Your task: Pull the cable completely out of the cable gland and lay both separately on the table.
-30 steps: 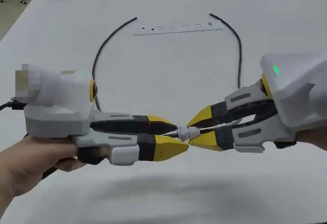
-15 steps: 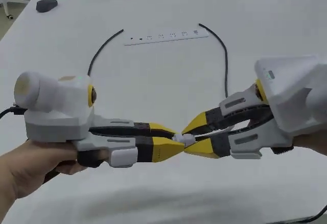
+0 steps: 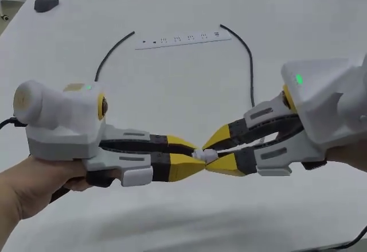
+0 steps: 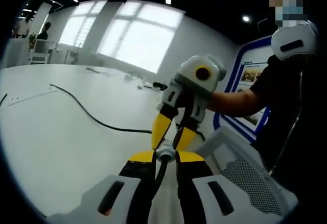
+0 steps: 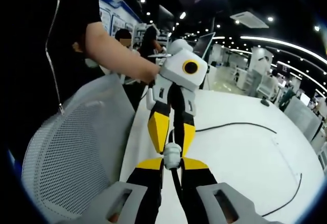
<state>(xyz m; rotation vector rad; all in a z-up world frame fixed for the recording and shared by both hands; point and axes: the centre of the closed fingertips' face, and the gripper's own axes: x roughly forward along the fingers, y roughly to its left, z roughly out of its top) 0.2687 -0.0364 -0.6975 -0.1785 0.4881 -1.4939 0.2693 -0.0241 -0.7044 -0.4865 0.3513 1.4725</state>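
A small white cable gland [image 3: 201,155] sits in mid-air between two yellow-tipped grippers that meet nose to nose. My left gripper [image 3: 196,155] comes in from the left, shut on the black cable [image 4: 159,175] just behind the gland [image 4: 165,154]. From the right, my right gripper [image 3: 209,155] is shut on the gland [image 5: 172,156]. The cable [image 3: 249,68] runs back through both pairs of jaws and lies in two arcs on the white table [image 3: 172,85].
A white power strip [image 3: 179,38] lies at the far middle of the table between the cable's two arcs. A dark mouse [image 3: 46,3] rests at the far left. A grey mesh chair [image 5: 71,147] stands near the table's front edge.
The two grippers' tips have closed the small gap between them, so the gland now sits tight against the left tips. The head camera has tilted, shifting the table's contents.
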